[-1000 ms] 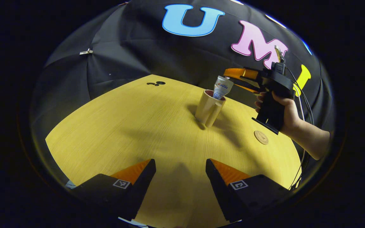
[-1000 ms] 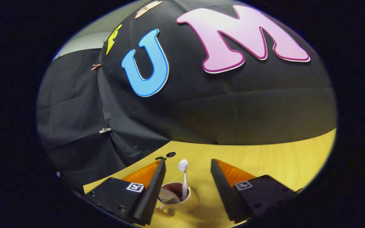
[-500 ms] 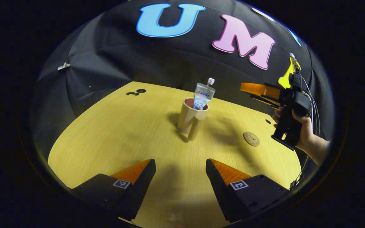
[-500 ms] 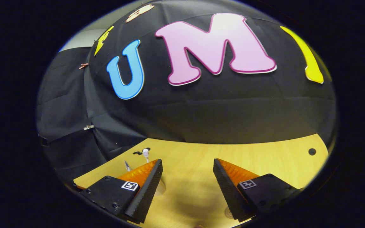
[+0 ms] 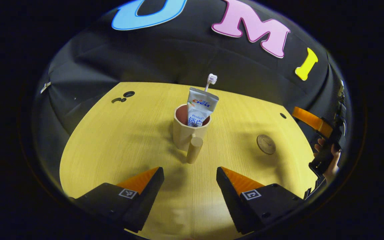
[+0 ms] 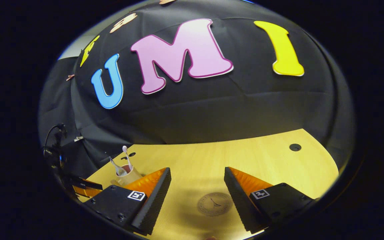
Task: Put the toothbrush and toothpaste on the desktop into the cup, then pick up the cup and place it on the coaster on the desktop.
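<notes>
Since the toothbrush (image 5: 211,80) and toothpaste (image 5: 199,107) are already standing in it, the cup (image 5: 188,131) is sitting mid-desktop (image 5: 118,140), handle (image 5: 194,149) facing the left gripper (image 5: 189,181), whose fingers are gaping wide, holding nothing. Likely rigid, smooth, top-heavy (tube leaning out); taking the handle or wall low looks safest. The coaster (image 6: 215,204) is lying well apart, beneath the right gripper (image 6: 197,190), also spread and empty.
</notes>
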{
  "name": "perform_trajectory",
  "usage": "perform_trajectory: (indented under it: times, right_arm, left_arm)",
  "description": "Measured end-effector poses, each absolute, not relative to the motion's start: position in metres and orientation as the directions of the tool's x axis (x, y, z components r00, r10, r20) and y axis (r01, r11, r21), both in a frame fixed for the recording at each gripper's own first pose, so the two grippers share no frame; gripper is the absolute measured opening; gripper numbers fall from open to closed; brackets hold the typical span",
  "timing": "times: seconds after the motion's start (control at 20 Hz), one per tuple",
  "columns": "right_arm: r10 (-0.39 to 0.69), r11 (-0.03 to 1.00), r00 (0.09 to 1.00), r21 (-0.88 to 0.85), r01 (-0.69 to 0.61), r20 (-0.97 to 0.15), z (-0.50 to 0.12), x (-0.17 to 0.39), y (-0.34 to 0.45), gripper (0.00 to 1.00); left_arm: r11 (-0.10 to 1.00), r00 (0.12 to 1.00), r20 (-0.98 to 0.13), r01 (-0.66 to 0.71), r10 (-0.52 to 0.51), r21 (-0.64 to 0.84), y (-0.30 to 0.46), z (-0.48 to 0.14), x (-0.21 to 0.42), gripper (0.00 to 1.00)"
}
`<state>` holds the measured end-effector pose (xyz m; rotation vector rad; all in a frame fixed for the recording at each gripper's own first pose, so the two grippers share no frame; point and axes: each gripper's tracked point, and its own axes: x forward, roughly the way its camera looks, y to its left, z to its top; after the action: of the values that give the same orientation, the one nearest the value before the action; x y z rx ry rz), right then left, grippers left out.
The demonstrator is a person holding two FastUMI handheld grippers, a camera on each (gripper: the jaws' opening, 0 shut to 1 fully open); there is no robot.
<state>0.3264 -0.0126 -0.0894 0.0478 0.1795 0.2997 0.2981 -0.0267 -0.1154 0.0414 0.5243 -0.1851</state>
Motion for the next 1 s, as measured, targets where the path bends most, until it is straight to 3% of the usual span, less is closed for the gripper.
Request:
perform_trajectory:
  times: [0.35, 0.6, 0.7, 0.75, 0.8, 1.0]
  right_arm:
    - [0.176, 0.982, 0.962, 0.103, -0.157, -0.208, -0.097, 0.281, -0.094, 0.98]
    - [0.103, 0.995, 0.964, 0.024, -0.1, -0.245, -0.102, 0.226, -0.142, 0.98]
    - [0.086, 0.996, 0.961, 0.06, -0.073, -0.262, -0.105, 0.209, -0.15, 0.98]
    - [0.078, 0.995, 0.959, 0.083, -0.058, -0.272, -0.108, 0.204, -0.154, 0.98]
    - [0.067, 0.994, 0.96, 0.098, -0.042, -0.272, -0.109, 0.199, -0.159, 0.98]
    - [0.023, 0.993, 0.963, 0.115, 0.008, -0.269, -0.107, 0.184, -0.177, 0.98]
  left_arm:
    - [0.988, 0.78, -0.615, 0.155, -0.111, 0.018, -0.039, -0.118, 0.341, 0.98]
    - [0.988, 0.735, -0.675, 0.141, -0.067, 0.055, -0.039, -0.13, 0.363, 0.98]
    - [0.989, 0.709, -0.703, 0.136, -0.053, 0.063, -0.038, -0.135, 0.365, 0.97]
    - [0.989, 0.693, -0.72, 0.129, -0.037, 0.074, -0.035, -0.138, 0.367, 0.92]
    - [0.988, 0.682, -0.731, 0.128, -0.027, 0.083, -0.034, -0.142, 0.371, 0.96]
    - [0.982, 0.658, -0.753, 0.143, -0.003, 0.122, -0.035, -0.144, 0.381, 0.94]
